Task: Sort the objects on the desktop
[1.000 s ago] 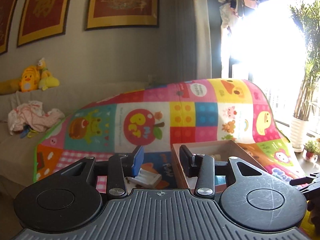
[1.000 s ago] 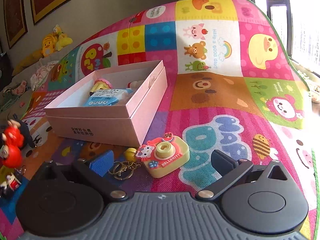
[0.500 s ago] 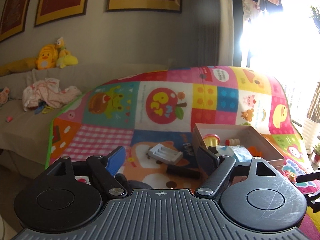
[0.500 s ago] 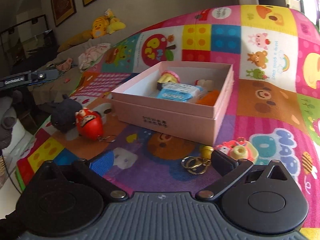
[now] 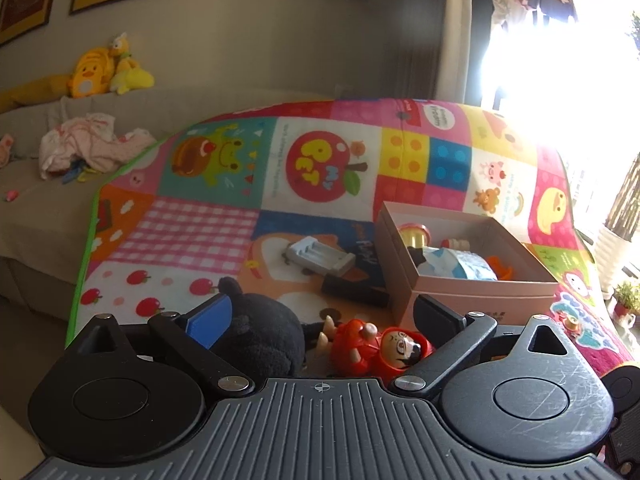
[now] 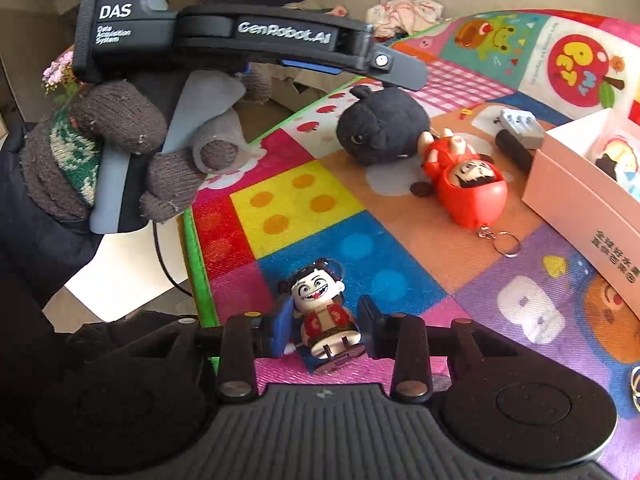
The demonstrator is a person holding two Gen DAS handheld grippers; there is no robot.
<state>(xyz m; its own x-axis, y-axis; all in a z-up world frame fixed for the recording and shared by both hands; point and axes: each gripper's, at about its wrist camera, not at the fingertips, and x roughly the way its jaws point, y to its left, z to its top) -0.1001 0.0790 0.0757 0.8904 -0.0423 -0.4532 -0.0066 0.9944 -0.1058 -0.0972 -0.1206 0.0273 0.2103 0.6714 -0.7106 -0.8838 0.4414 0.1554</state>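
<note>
My left gripper [image 5: 324, 314] is open above a black plush toy [image 5: 260, 336] and a red doll keychain [image 5: 380, 350] lying on the colourful mat. It also shows in the right wrist view [image 6: 256, 36], over the plush [image 6: 380, 128]. My right gripper [image 6: 322, 330] has its jaws narrowed on either side of a small grinning figurine [image 6: 320, 308] lying on the mat; small gaps show on both sides. The open pink box [image 5: 472, 280] holds several items and stands right of the toys; its corner shows in the right wrist view [image 6: 584, 192].
A white battery charger [image 5: 320, 256] and a black stick [image 5: 356, 292] lie left of the box. The mat's green edge [image 6: 196, 256] runs close to my right gripper. A sofa with clothes [image 5: 88, 146] and yellow plush toys [image 5: 108, 68] stands behind.
Both grippers swung left across the mat. The left one now hangs over the black plush and red doll. The right one left the camera keychain and narrowed around the grinning figurine.
</note>
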